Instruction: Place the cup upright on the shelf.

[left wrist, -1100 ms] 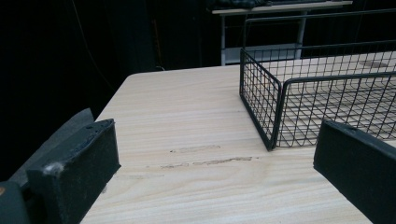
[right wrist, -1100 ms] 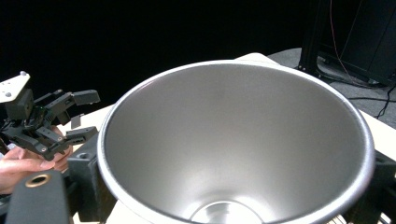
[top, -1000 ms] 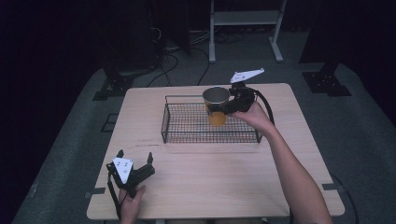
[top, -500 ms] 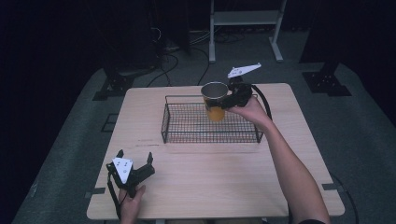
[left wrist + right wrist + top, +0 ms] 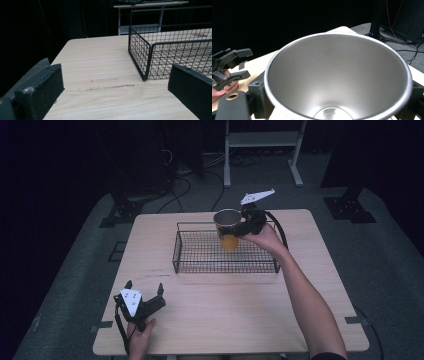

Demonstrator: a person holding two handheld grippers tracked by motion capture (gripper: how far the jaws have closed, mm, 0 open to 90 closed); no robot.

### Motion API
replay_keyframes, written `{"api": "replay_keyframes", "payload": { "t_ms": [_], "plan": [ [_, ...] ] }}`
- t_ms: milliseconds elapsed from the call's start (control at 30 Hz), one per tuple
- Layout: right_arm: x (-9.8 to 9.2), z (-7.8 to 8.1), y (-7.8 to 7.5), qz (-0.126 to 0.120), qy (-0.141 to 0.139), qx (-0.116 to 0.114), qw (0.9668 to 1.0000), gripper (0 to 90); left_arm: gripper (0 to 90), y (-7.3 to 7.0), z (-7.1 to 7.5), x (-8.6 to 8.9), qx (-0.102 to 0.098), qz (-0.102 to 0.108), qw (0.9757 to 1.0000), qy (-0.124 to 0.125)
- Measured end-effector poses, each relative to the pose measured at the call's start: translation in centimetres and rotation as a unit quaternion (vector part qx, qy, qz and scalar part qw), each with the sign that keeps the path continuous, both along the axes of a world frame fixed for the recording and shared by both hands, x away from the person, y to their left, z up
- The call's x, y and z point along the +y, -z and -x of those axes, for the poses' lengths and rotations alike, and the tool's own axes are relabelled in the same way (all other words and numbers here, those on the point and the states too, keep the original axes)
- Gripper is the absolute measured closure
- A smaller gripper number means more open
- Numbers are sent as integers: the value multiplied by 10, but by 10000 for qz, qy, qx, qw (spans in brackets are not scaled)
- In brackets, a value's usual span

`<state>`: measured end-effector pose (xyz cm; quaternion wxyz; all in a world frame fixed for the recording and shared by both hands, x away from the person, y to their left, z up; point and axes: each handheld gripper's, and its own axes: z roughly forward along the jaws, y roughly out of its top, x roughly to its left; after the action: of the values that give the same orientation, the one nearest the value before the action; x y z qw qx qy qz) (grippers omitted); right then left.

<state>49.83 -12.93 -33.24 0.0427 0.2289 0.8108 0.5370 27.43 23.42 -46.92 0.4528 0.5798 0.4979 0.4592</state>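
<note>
Cup [image 5: 228, 228], orange outside and steel inside, sits clamped in your right gripper [image 5: 240, 231], held above the far end of the wire basket [image 5: 225, 266]. Going left to right: your left gripper [image 5: 144, 295] rests low on the worktop [image 5: 220, 310] with its jaws spread wide and holding nothing, the basket's near corner just ahead of it to the right.
</note>
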Motion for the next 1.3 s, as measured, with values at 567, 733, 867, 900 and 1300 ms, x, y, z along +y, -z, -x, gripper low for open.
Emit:
{"api": "replay_keyframes", "payload": {
  "t_ms": [567,733,867,900,1300],
  "plan": [
    [-5,-12,27,106,134,261,9995,120,0,0,0,0,9,8,10000,5],
    [-6,-15,36,159,184,328,9992,120,0,0,0,1,13,12,10000,3],
    [-8,-17,42,51,257,400,9989,120,0,0,0,1,5,7,10000,10],
    [-8,-18,44,56,250,422,9988,120,0,0,0,1,12,10,10000,9],
    [-7,-22,57,52,310,511,9982,120,0,0,0,1,5,14,10000,14]
  ]
}}
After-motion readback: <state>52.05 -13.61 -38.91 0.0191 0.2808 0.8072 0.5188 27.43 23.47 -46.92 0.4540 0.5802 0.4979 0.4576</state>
